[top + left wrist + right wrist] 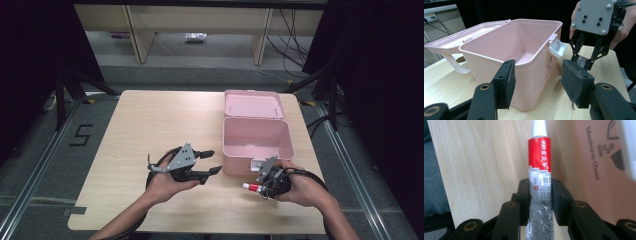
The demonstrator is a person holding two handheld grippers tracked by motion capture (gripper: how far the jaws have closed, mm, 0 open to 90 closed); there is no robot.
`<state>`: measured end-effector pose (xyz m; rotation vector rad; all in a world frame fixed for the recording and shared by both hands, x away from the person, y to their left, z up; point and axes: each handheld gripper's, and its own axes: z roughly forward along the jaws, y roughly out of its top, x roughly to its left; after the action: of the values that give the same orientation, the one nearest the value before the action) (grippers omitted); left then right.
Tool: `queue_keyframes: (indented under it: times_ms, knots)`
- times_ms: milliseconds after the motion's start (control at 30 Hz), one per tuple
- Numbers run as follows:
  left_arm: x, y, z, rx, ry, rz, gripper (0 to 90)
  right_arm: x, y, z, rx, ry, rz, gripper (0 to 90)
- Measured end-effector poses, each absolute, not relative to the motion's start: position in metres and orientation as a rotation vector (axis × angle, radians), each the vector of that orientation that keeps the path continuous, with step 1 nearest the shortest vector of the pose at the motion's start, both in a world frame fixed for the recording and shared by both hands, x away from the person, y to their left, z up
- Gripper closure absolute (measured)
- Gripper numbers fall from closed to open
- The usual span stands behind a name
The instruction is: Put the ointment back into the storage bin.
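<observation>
A: Right gripper (541, 195) pinches ointment tube (539, 162) at frame centre, near the pink box (256, 139) front. Risk?
B: Slick foil, may slip and hit the rim. Left gripper (537, 81) spread, holding nothing.

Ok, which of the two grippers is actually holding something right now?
The right gripper, in front of the pink box: its jaws clamp a red-and-silver tube. The left gripper is open, with nothing between its jaws.

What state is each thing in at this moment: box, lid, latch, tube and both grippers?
Pink box: open, empty inside.
Lid: swung back, lying flat behind the box.
White latch: unfastened, sticking out.
Ointment tube: capped, clamped.
Right gripper: shut on the tube.
Left gripper: open, holding nothing.
</observation>
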<state>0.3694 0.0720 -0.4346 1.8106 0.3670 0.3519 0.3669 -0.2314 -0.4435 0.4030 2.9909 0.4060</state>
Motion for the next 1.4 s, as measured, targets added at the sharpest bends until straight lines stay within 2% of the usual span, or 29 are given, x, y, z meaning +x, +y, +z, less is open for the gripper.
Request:
queue_keyframes:
  times_ms: [1400]
  knots:
    - [0.368, 0.073, -0.434, 1.814, 0.362, 0.352, 44.2, 0.365, -0.233, -0.406, 0.308, 2.993, 0.441, 71.7]
